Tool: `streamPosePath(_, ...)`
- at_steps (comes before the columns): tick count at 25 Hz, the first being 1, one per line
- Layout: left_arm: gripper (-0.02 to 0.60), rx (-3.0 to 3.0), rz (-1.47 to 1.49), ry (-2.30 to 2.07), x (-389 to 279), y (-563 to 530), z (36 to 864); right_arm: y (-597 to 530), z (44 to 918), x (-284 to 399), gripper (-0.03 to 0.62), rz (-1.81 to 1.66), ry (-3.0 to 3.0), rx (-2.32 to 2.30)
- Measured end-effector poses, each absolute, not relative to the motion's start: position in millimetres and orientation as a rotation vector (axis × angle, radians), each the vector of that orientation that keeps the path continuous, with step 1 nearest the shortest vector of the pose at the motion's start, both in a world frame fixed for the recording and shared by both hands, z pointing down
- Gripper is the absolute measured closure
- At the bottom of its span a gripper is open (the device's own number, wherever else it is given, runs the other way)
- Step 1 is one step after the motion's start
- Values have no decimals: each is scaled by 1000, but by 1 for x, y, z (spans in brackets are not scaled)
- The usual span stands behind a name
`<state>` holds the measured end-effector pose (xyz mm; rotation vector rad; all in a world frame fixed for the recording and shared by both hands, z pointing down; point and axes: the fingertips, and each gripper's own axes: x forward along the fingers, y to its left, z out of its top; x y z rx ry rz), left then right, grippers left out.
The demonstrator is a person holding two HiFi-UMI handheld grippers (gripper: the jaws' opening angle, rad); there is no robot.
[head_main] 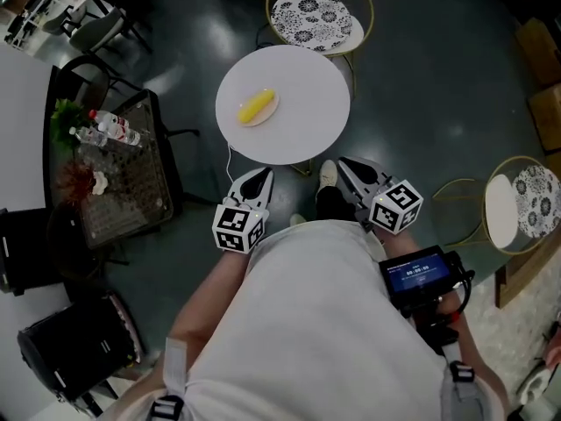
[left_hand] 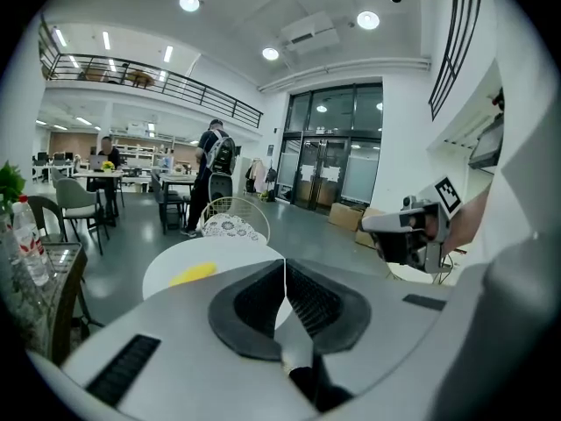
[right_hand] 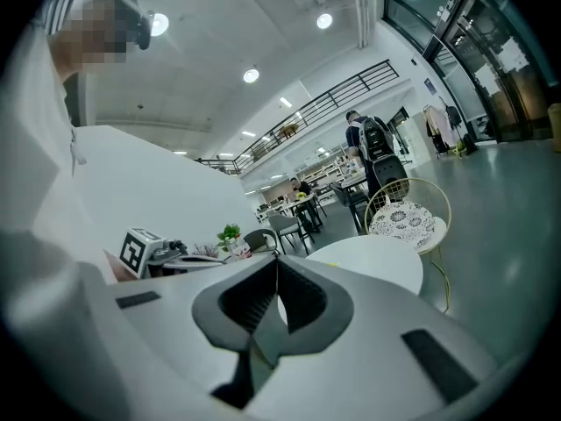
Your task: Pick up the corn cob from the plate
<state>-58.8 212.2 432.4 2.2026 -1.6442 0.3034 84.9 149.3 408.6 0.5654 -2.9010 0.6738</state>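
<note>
Well short of the round white surface (head_main: 298, 139), both tools closed on nothing.
I'd carry the left tool (head_main: 261, 174) over the surface's near edge and part its jaws before descending. Then I'd close across the short width of the corn cob (head_main: 255, 106), which lies on the small plate (head_main: 273, 102) at the surface's left side. The right tool (head_main: 344, 163), jaws together too, can wait. The patterned chair (head_main: 311, 11) beyond and the glass-topped stand (head_main: 131, 204) with bottles sit well apart; I see nothing blocking the reach.

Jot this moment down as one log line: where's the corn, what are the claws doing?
corn cob: on plate, white table | left gripper: shut, empty | right gripper: shut, empty | pickup: not begun
</note>
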Motion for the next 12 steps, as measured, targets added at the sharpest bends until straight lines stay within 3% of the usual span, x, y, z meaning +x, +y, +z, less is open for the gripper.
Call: streamPosePath(12,569,2194,284,-1666,-67,218,430,151,408,68,585,660,-2898,527)
